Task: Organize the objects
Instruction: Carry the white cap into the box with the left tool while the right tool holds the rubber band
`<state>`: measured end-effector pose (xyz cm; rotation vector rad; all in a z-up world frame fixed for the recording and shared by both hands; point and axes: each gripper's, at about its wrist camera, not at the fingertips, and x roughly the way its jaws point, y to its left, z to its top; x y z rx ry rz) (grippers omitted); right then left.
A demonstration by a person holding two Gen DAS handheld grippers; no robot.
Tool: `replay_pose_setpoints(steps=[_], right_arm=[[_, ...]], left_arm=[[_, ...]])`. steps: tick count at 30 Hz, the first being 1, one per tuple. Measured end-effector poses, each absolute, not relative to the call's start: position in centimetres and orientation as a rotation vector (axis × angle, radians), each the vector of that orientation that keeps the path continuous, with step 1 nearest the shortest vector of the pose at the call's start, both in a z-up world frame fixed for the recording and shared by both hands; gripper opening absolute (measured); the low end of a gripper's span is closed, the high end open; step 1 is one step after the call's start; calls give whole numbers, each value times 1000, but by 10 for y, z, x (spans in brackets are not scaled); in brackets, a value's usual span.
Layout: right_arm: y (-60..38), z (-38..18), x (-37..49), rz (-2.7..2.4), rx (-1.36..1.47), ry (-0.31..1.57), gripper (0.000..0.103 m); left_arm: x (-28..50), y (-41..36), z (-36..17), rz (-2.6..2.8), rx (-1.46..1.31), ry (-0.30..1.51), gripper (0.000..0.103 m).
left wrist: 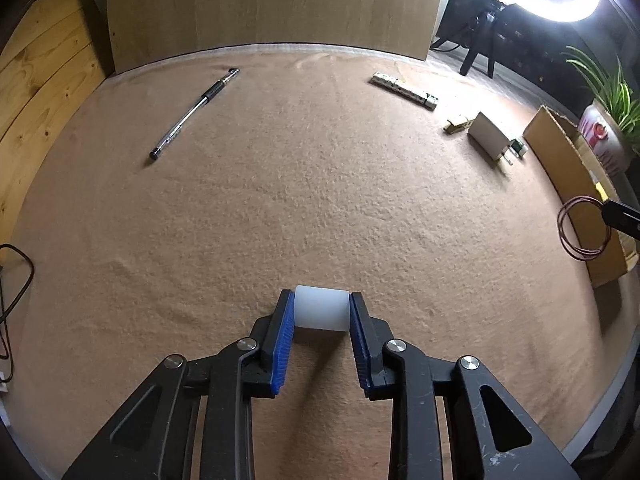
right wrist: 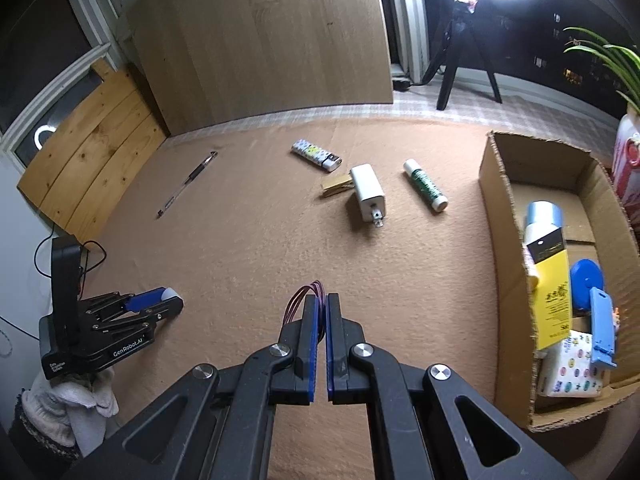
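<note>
Fingers of the left gripper are pressed on a small white cylinder held only at their tips, low over the bench; being smooth and round, it could be squeezed out and rolled away. Fingers of the right gripper are clenched on a thin loop of reddish wire, which could slip free or be snagged on the rim of the cardboard box standing to the right, where sorted items are already gathered.
</note>
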<state>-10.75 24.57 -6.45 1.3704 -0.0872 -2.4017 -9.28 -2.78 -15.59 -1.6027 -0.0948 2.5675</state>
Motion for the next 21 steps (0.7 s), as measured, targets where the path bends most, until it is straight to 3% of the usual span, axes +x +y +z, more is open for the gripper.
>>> replay_pose_setpoints(steps=[9, 21], right_arm=[[291, -35, -101, -2513, 1305, -140, 3], [378, -5, -86, -2746, 1243, -158, 3]], left_arm=[[-105, 0, -124, 2552, -1495, -128, 29], [-145, 119, -80, 2436, -1288, -42, 29]])
